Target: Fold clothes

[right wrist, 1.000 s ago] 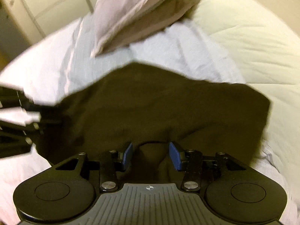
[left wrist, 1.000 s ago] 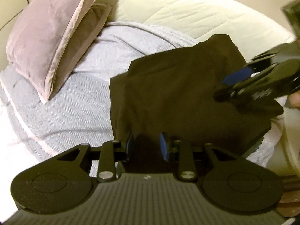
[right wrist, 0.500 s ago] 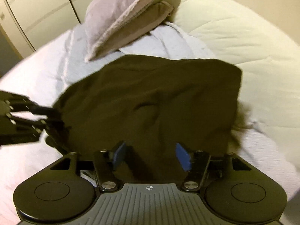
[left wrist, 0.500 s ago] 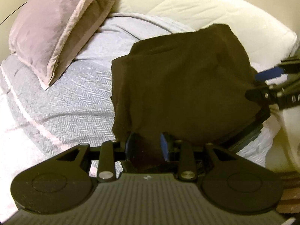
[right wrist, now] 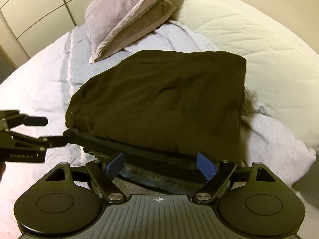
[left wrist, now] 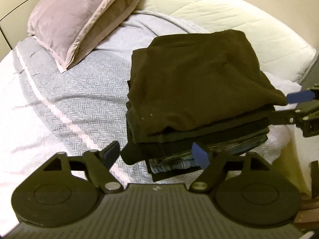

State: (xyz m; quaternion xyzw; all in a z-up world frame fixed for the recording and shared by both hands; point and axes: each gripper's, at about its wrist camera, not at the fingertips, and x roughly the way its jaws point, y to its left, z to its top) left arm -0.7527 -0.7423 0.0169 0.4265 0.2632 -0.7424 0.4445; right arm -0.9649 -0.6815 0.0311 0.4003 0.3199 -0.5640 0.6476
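On the grey herringbone bedspread [left wrist: 65, 99], below the mauve velvet pillow [left wrist: 65, 20], a folded dark brown garment [left wrist: 199, 83] tops a stack of folded clothes [left wrist: 209, 137]. Both the left gripper [left wrist: 157, 155] and right gripper [right wrist: 161, 165] are opening, nothing between their jaws. This fold looks finished; no containers are visible.

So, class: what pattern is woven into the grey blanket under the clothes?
A herringbone zigzag on the grey blanket, clearest in the left wrist view.
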